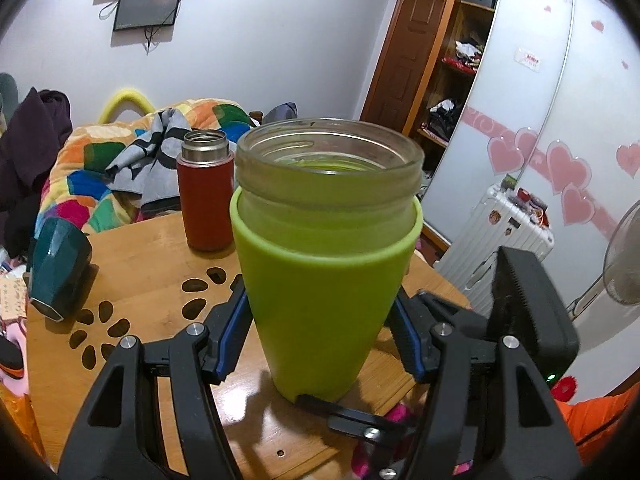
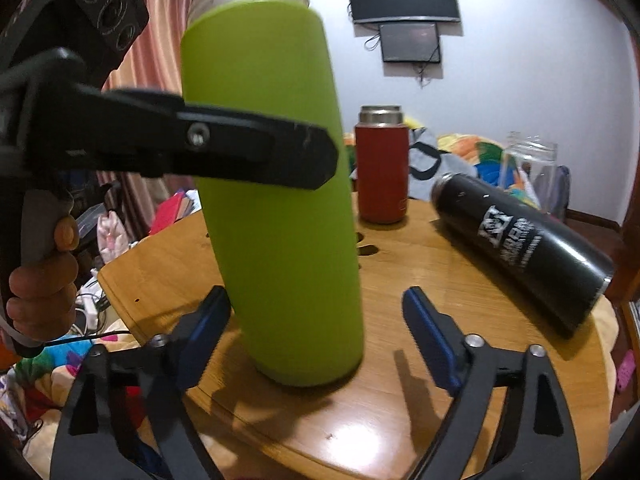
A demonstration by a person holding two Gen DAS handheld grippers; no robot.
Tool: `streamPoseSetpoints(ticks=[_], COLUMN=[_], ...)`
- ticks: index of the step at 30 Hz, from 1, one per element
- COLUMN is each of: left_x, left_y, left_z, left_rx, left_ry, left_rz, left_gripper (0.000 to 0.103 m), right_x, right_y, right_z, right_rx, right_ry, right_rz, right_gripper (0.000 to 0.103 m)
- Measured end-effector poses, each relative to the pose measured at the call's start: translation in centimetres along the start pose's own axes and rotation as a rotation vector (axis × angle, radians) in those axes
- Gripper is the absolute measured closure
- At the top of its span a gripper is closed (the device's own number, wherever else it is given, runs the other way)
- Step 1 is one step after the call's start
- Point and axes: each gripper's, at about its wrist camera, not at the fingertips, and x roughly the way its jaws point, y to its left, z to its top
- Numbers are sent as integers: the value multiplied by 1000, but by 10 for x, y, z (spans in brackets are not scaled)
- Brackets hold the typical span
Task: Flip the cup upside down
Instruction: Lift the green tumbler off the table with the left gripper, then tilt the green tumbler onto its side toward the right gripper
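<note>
The cup (image 1: 326,256) stands upright on the worktop (image 1: 152,268), between my left fingers (image 1: 232,322). Beyond it and to their left stands a flask (image 1: 206,190); further left a mug (image 1: 60,268) lies on its side. From my right fingers (image 2: 430,336), the cup sits nearer the left one, and a bottle (image 2: 520,248) lies ahead to the right.

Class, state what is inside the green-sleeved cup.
Through the open mouth of the green-sleeved cup only bare glass wall shows, no visible contents. The sleeve hides the lower interior and bottom.
</note>
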Motion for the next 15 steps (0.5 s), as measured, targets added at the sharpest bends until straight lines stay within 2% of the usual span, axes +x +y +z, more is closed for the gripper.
streamPoseSetpoints(ticks=[2, 3, 9, 15], left_x=[0, 0, 0, 4], left_y=[2, 4, 22, 51], left_z=[0, 0, 2, 4], left_rx=[-13, -17, -108, -254], left_ry=[-3, -3, 5, 16], left_rz=[-10, -12, -72, -164], left_gripper=[40, 40, 40, 40], right_x=[6, 8, 1, -8], right_y=[3, 5, 15, 18], right_z=[1, 0, -2, 2], right_rx=[-14, -21, -43, -57], right_ry=[15, 22, 25, 45], right_rz=[17, 26, -1, -9], right_gripper=[36, 38, 38, 39])
